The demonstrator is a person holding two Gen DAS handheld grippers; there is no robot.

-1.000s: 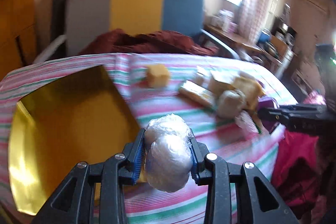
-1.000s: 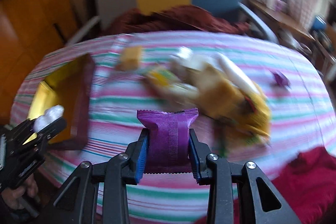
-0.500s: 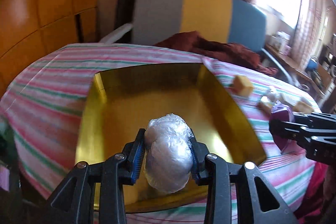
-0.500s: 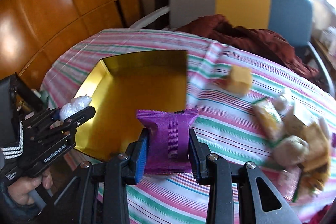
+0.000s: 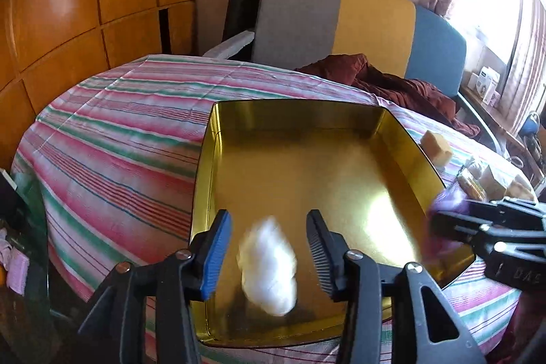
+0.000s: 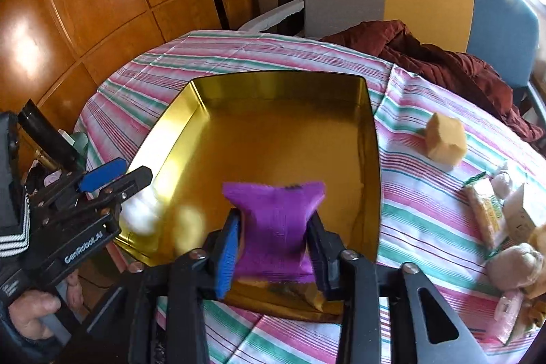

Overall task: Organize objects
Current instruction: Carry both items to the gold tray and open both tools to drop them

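Currently, item one: my left gripper (image 5: 268,251), jaws opening, ribbed pads standing clear on both sides of a white plastic-wrapped bundle (image 5: 268,268), soft, lumpy, roughly egg-shaped and blurred, lying between the fingers over the near floor of the gold tin tray (image 5: 307,115) with no pad pressing on it. Item two: my right gripper (image 6: 274,243), jaws likewise opening, with a purple foil sachet (image 6: 274,220), flat, crimped at its top edge, matte, between the blue-faced pads over the tray's near edge; whether the pads touch it at this instant I cannot tell for certain, but they appear to have parted from its sides. Step in hand, as I judge it: release of both pieces into the tray. Next move calls for both grippers to open fully and lift out without dragging the wrappers, then travel to the remaining pile. Tray: rectangular, shallow-walled, mirror-bright, hard metal, set on a striped tablecloth (image 6: 426,214) of pink, green and white weave. Outlying stock: a tan cube-like block (image 6: 445,140) just right of the tray, and a cluster of wrapped snacks (image 6: 501,220) well to the right.
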